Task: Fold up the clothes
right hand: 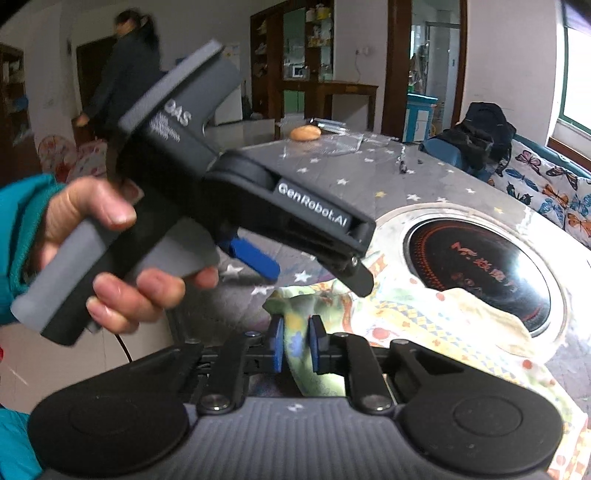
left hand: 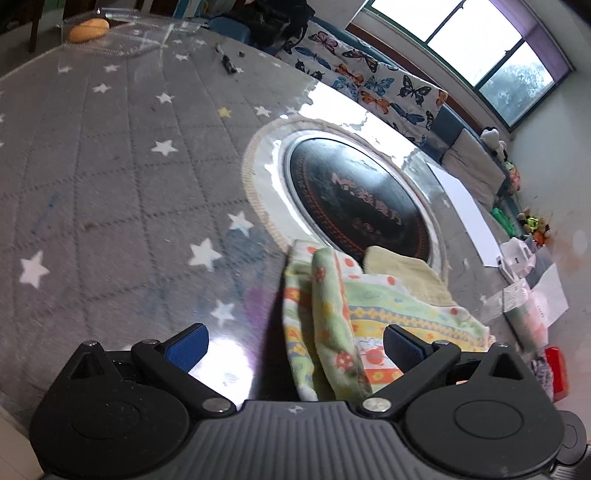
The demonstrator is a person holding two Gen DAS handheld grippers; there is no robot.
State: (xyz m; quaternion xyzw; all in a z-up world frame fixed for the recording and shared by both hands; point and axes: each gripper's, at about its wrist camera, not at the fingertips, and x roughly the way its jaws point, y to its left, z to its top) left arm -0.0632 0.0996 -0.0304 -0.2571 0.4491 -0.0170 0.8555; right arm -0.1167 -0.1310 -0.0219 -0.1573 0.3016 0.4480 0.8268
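Observation:
A small patterned garment (left hand: 332, 314) in green, yellow and orange, with a pale yellow lining, lies bunched on the grey star-print table cover (left hand: 110, 166). My left gripper (left hand: 295, 345) is open, its blue pads wide apart on either side of the garment's raised fold, not touching it. In the right wrist view my right gripper (right hand: 295, 349) is shut on a bunched edge of the garment (right hand: 424, 321). The left gripper (right hand: 314, 266) hovers just above and behind that edge, held by a hand in a teal sleeve.
A round black induction cooktop (left hand: 358, 199) is set in the table just beyond the garment. A butterfly-print bench (left hand: 376, 85) runs along the far side. White papers and boxes (left hand: 524, 273) lie at the right. A bread roll (left hand: 88, 29) sits at the far edge.

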